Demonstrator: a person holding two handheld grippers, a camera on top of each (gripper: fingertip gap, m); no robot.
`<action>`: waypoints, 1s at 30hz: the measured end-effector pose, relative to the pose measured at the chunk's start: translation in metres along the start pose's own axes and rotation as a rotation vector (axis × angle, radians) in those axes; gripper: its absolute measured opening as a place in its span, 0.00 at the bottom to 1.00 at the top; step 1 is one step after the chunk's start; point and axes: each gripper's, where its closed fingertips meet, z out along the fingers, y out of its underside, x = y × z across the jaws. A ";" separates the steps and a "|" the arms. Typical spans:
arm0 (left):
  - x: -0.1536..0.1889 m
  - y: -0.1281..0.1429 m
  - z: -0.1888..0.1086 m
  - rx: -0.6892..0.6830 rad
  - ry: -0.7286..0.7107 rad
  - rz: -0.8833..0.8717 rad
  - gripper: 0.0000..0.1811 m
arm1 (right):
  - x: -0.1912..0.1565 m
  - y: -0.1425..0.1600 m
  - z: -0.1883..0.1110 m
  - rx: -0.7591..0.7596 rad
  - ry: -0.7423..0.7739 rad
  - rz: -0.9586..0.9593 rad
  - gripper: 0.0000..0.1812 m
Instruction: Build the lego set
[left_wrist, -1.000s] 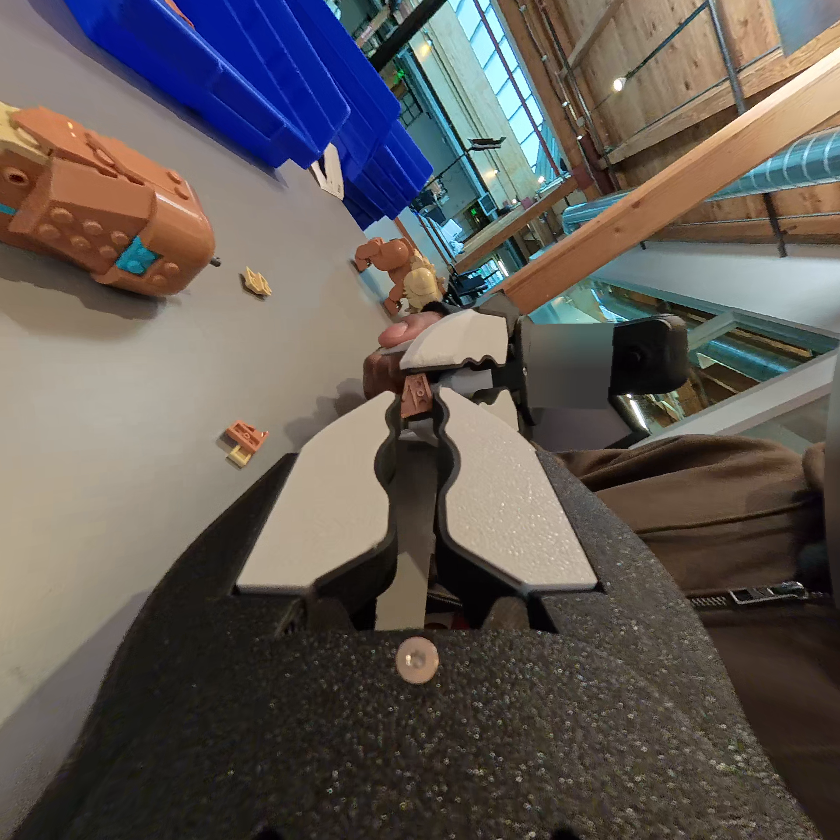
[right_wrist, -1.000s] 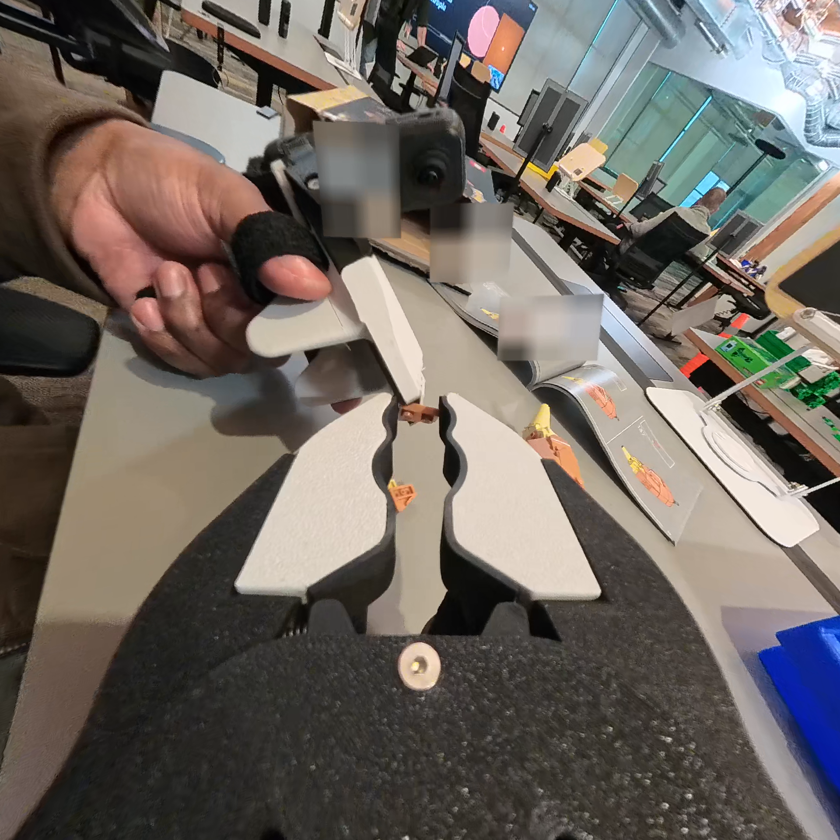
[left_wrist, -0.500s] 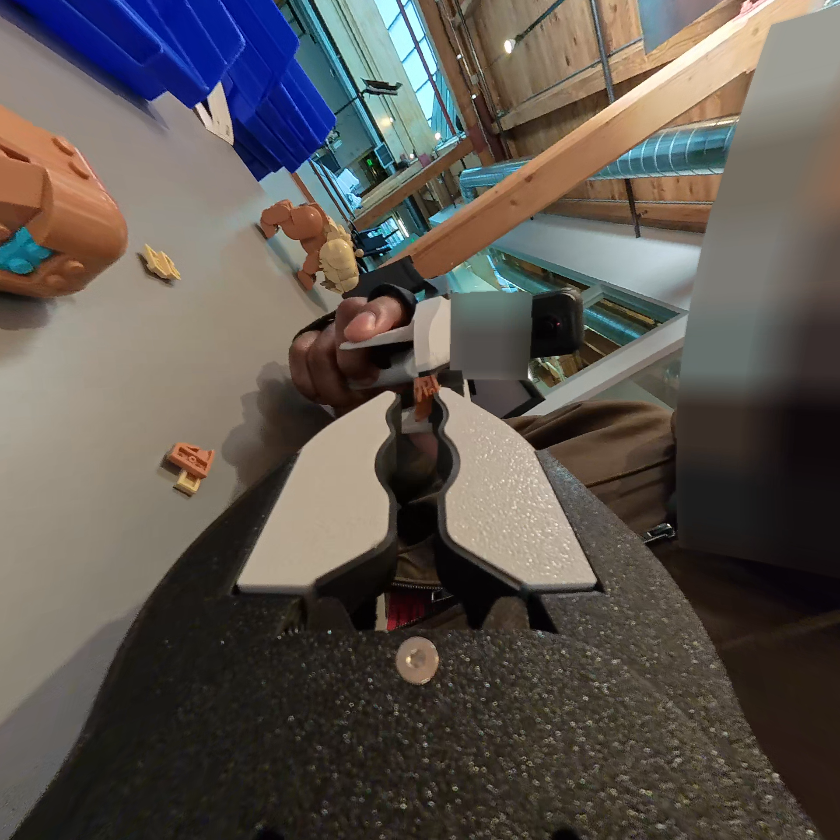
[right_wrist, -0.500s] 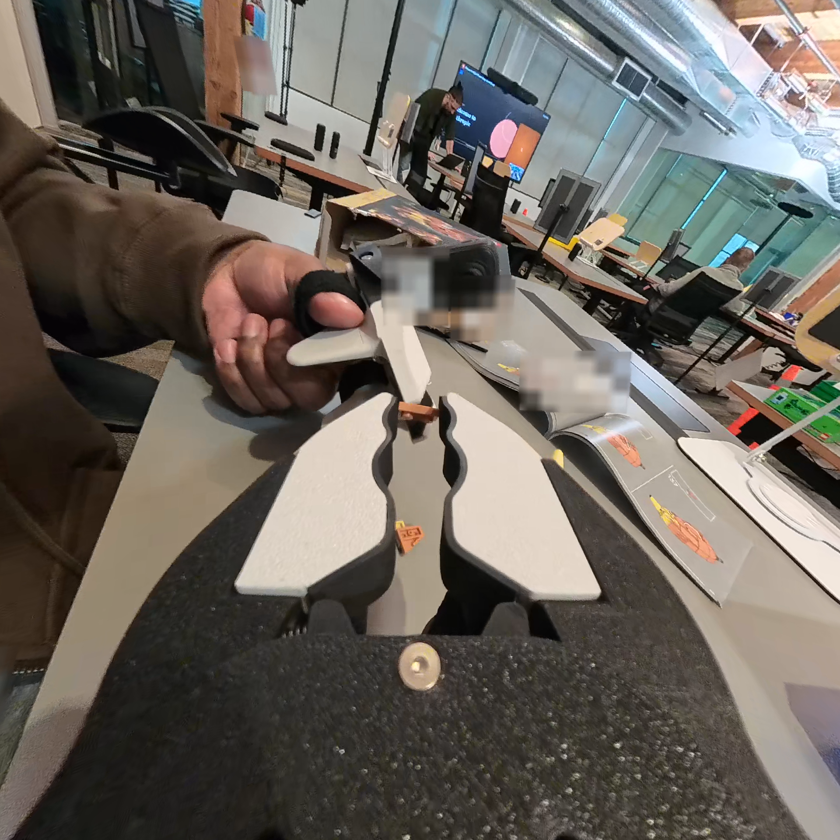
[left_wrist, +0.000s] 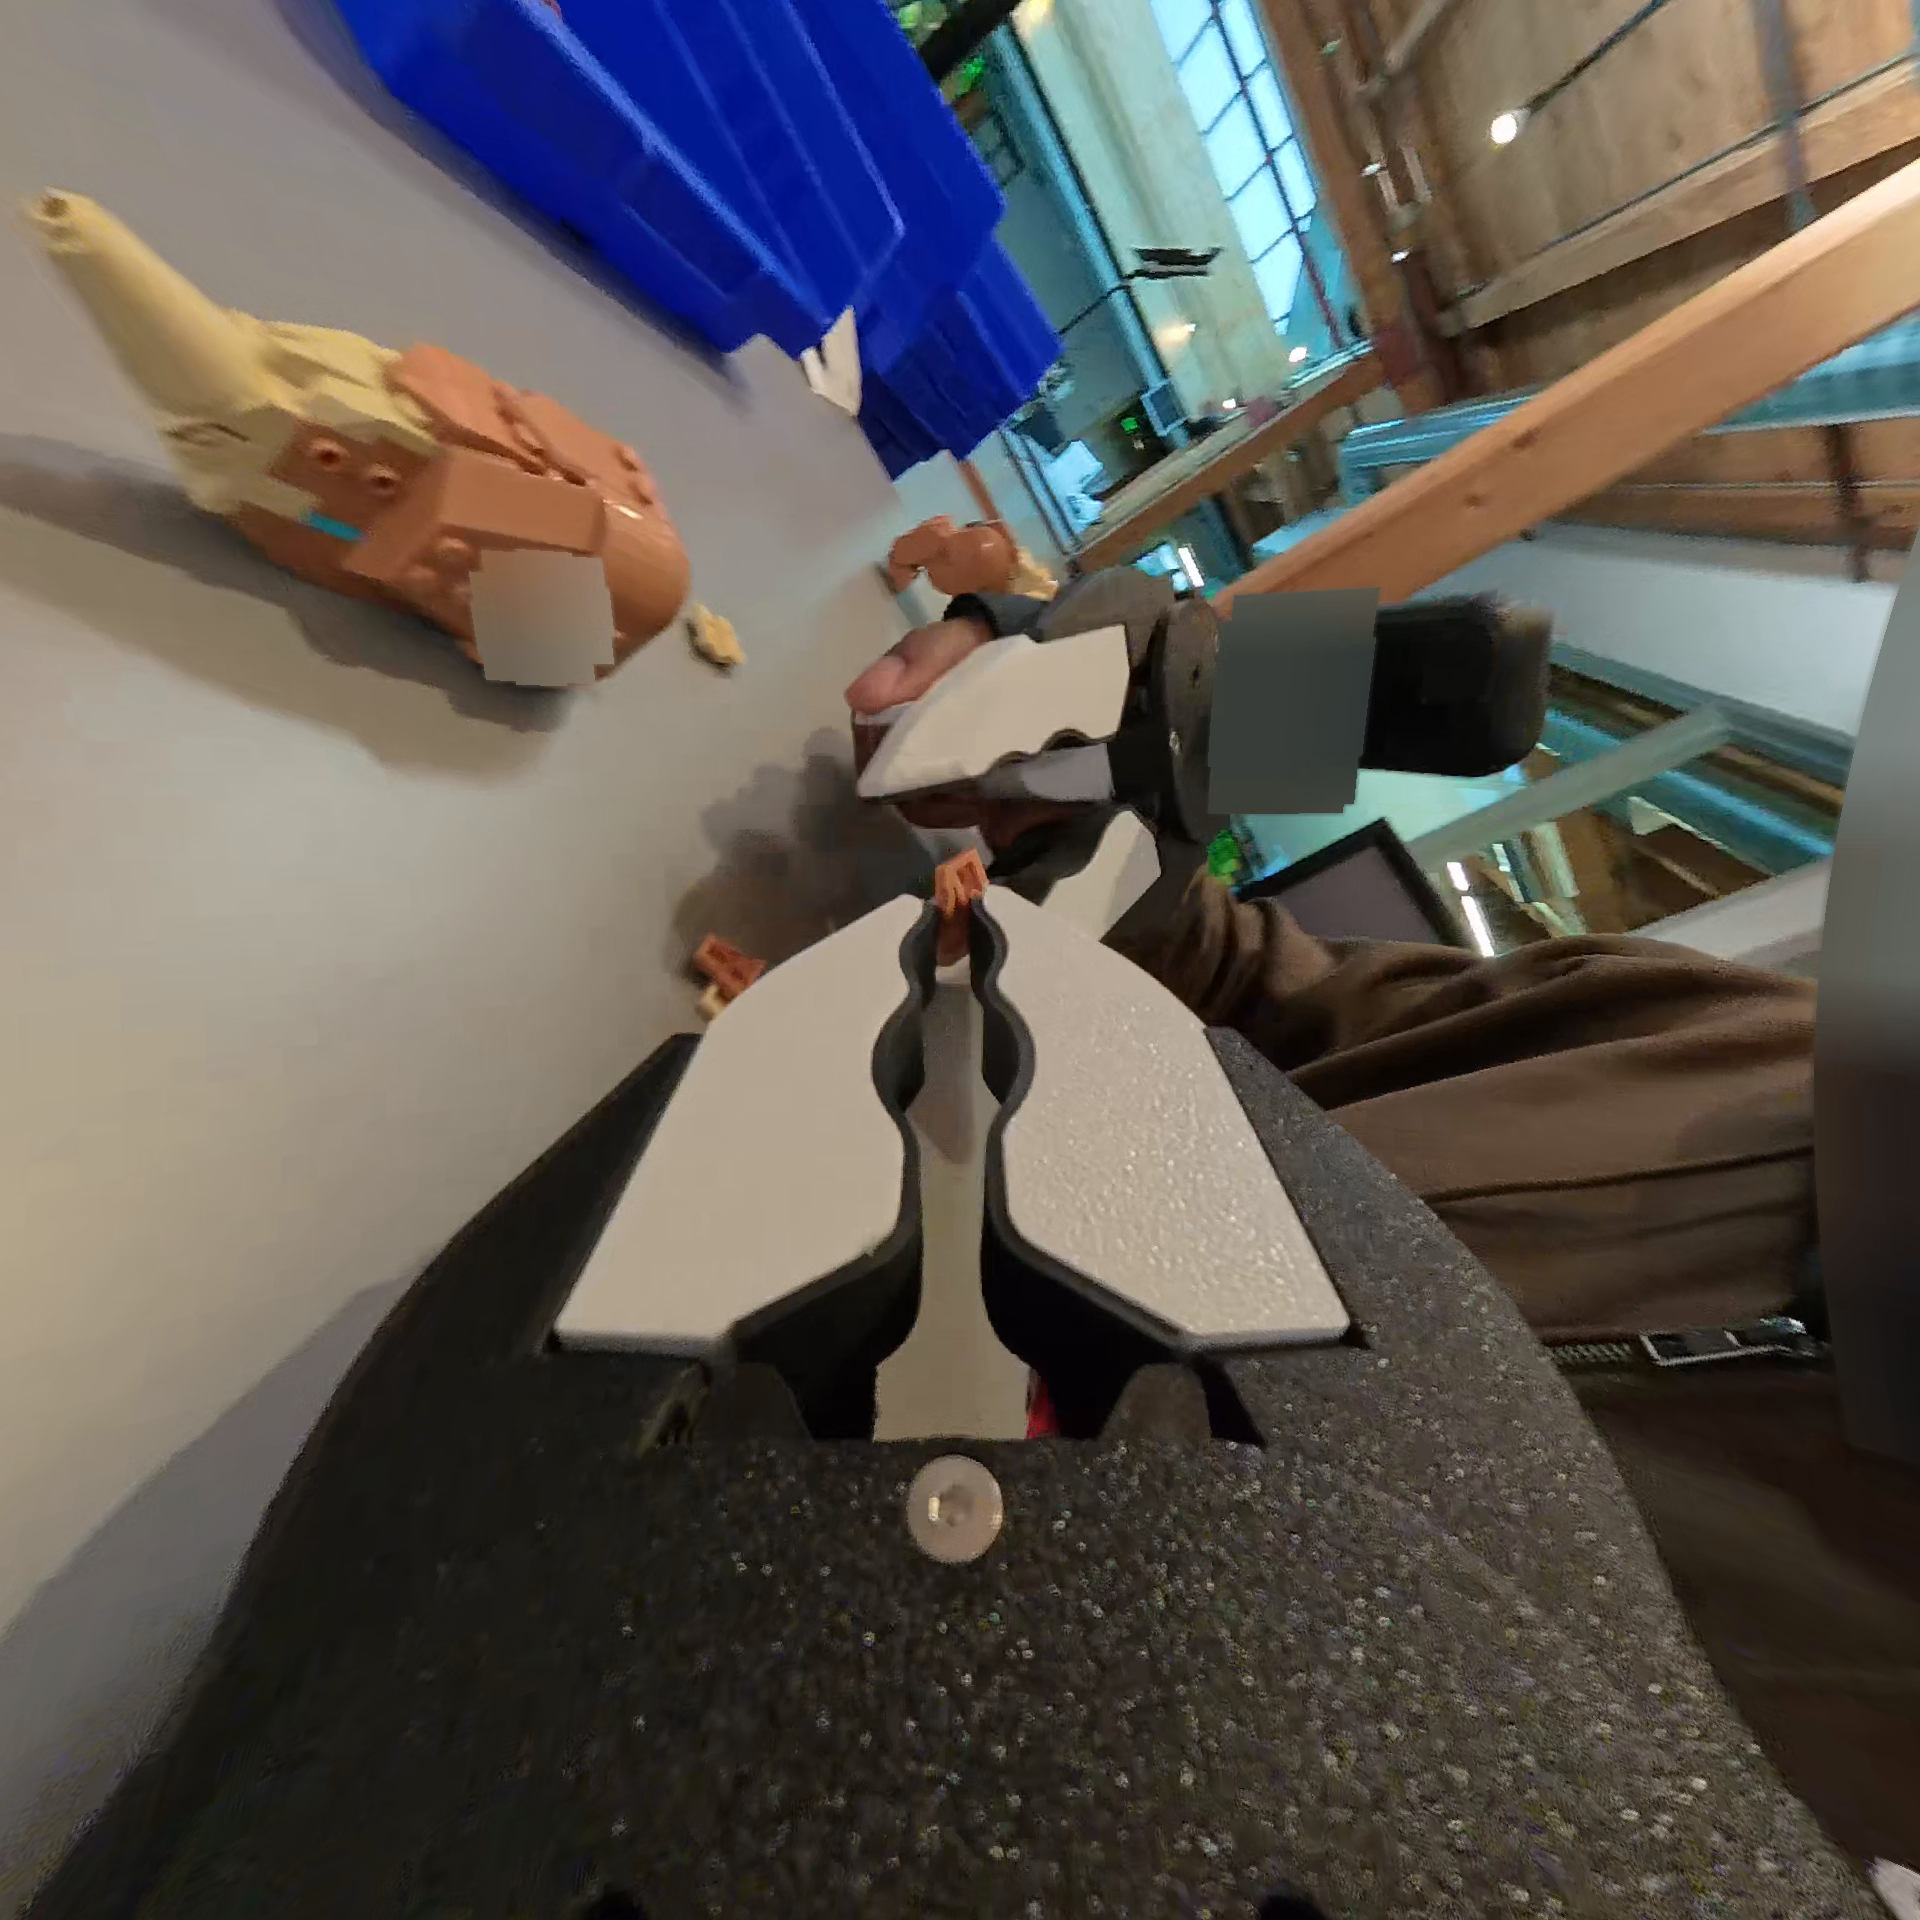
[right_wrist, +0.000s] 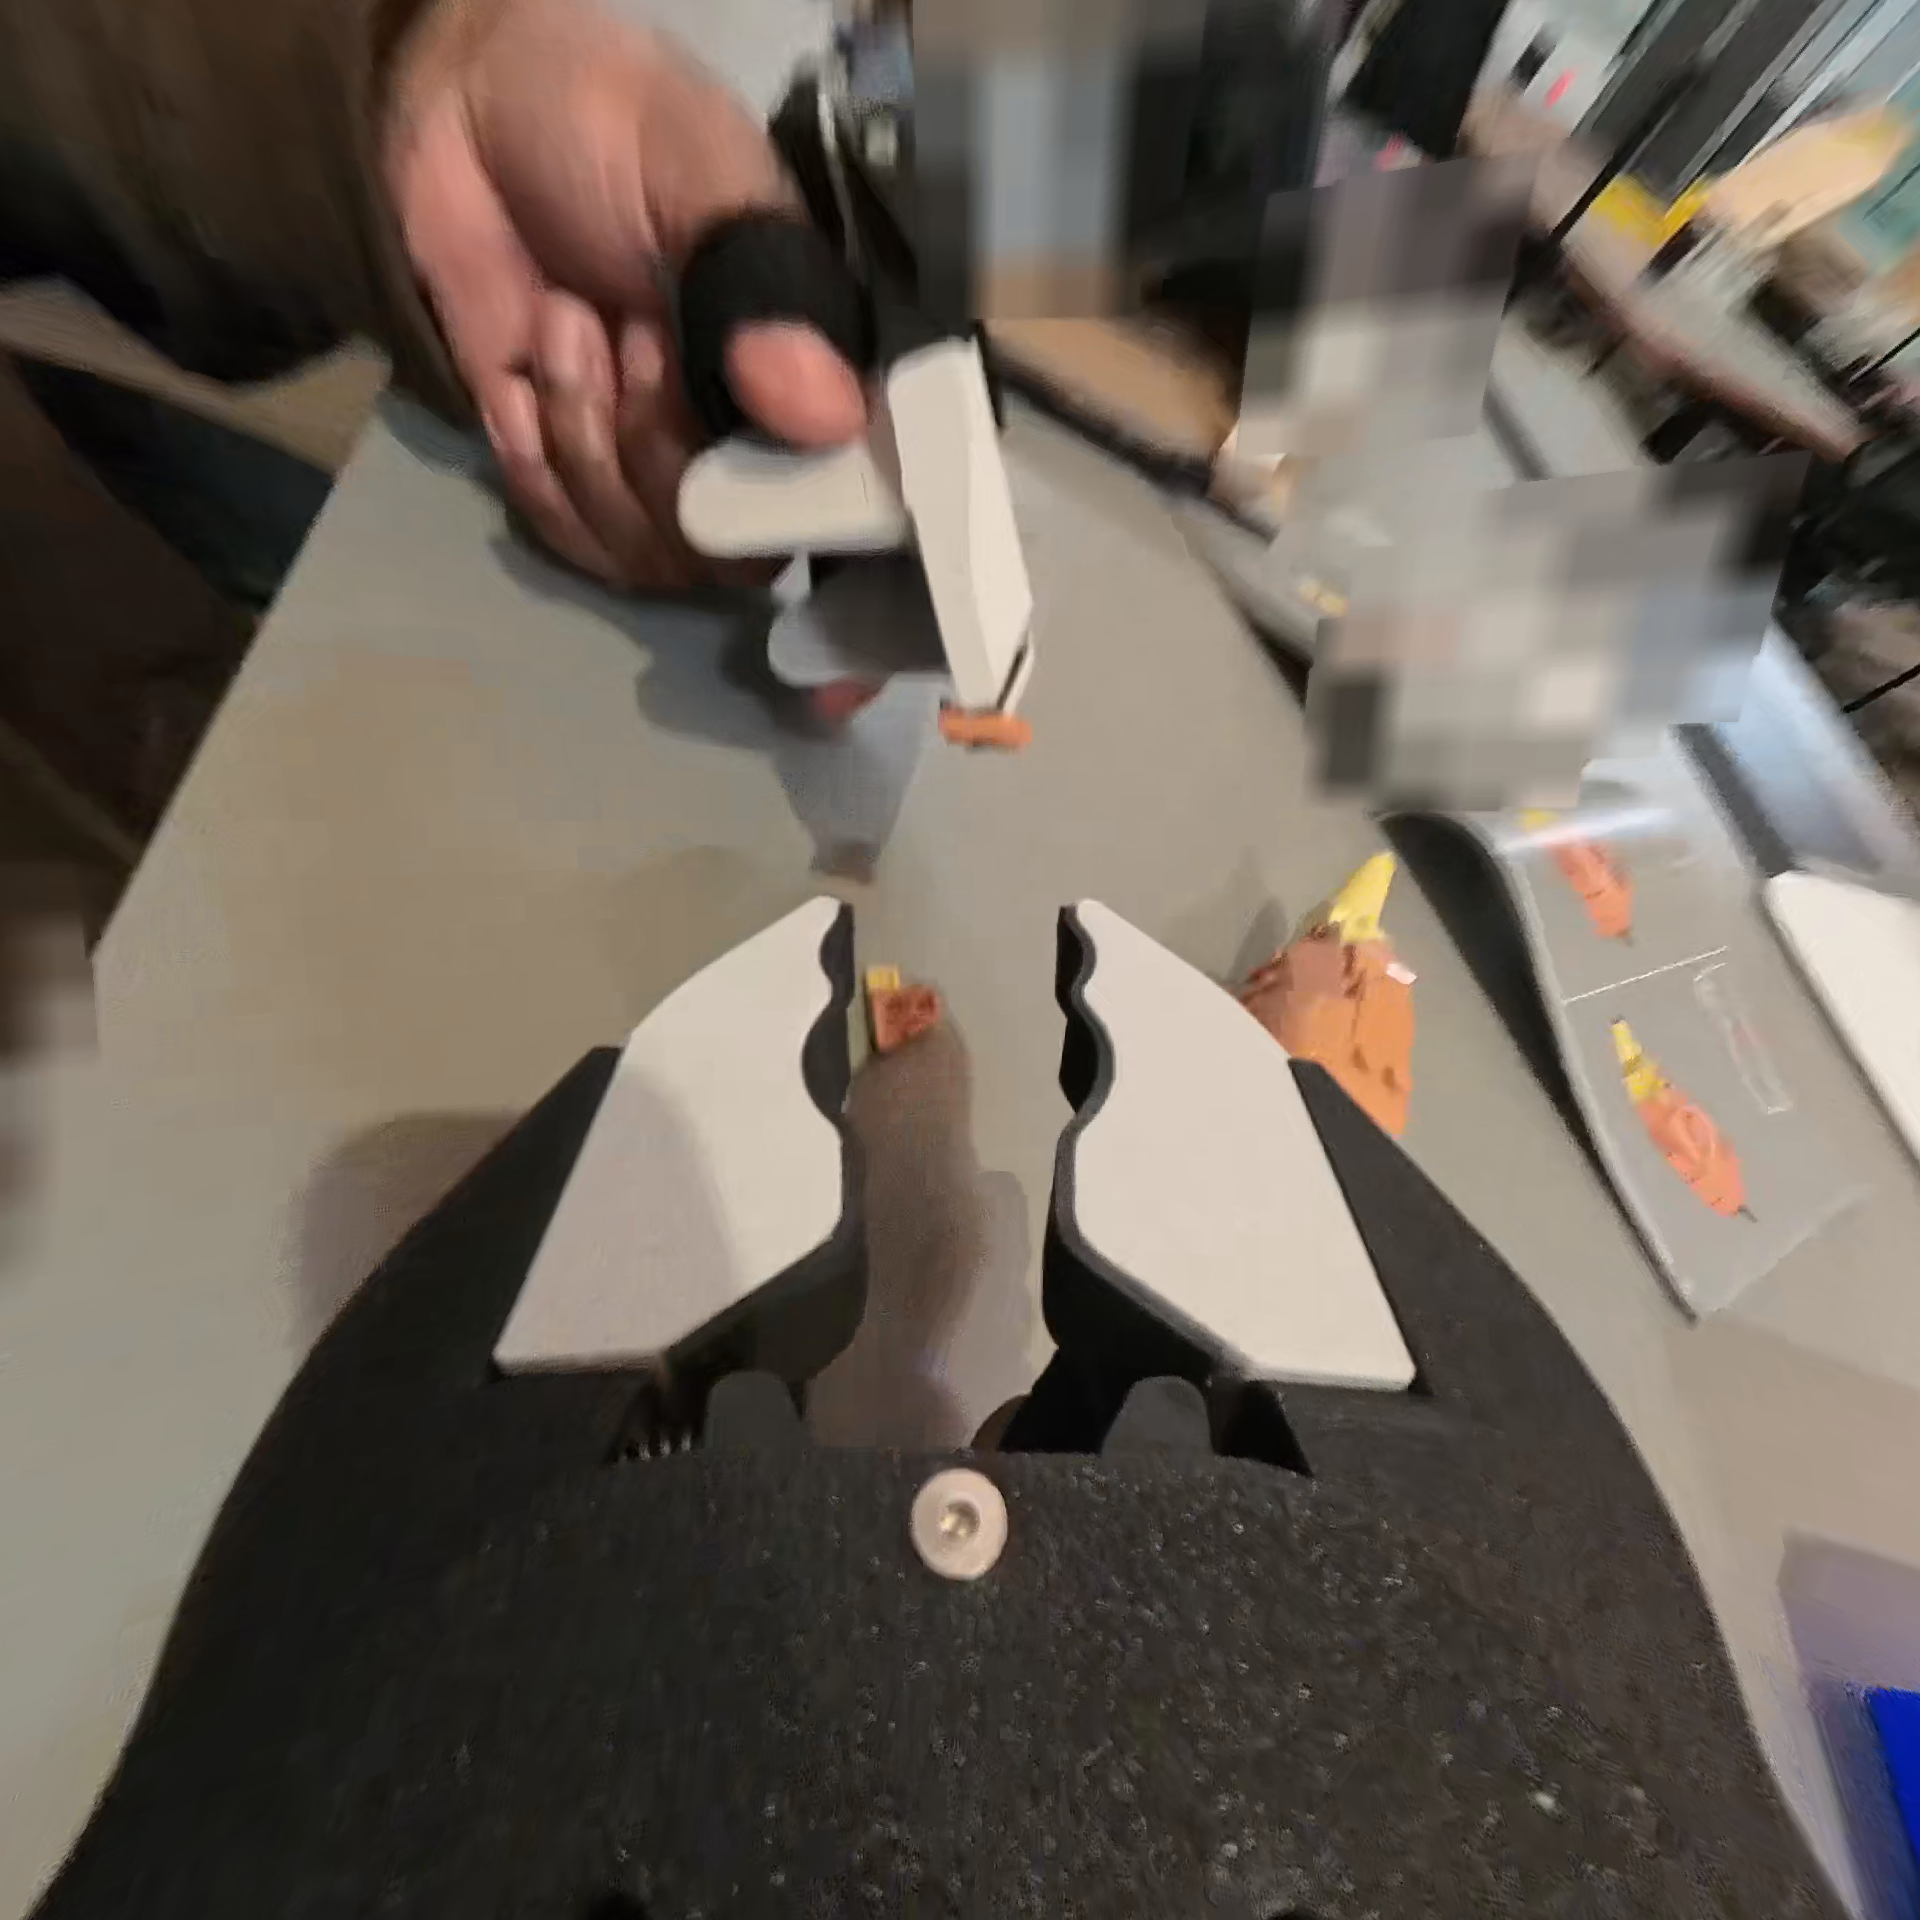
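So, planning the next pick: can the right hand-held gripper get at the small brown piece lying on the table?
Probably yes. The right hand-held gripper is open and empty, and the small brown piece lies just beyond its fingertips with nothing in between.

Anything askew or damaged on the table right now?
Nothing looks damaged. The brown lego body lies on its side on the grey table, with a small brown-and-tan piece loose nearby, as expected mid-build.
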 end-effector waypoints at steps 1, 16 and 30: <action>-0.002 0.001 -0.001 -0.002 -0.020 0.001 0.03 | -0.002 0.009 0.004 -0.046 -0.047 0.013 0.21; -0.014 0.005 0.003 -0.033 -0.100 -0.013 0.03 | -0.013 0.039 0.025 -0.252 -0.227 0.024 0.12; -0.027 0.002 0.002 -0.001 -0.240 0.050 0.03 | 0.002 0.022 0.030 -0.182 0.054 -0.016 0.09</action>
